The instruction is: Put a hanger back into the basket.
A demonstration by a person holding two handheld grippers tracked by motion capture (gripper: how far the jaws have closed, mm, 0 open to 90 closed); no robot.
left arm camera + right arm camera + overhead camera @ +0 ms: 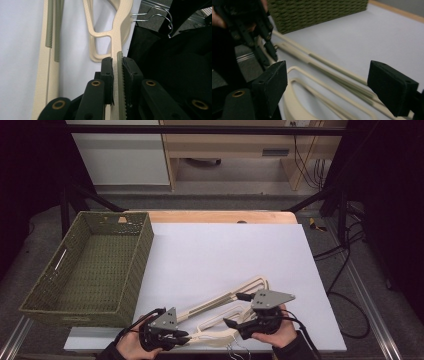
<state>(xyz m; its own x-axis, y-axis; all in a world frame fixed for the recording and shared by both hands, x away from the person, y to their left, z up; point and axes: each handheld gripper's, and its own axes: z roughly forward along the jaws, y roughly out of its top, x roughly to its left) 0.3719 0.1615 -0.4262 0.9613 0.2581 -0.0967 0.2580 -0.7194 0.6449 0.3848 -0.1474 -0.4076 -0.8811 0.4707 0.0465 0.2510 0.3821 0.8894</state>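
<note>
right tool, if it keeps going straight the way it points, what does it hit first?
Most likely the cream hangers: the right tool has its jaws open above their bars, angled down at them. Beyond lie the white sheet and the green basket. Depth is unclear.

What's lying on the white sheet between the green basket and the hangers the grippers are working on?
Nothing: in the high view the white sheet is bare between the green basket and the cream hangers.

Green woven basket (90, 265) on white sheet (225, 255)
</note>
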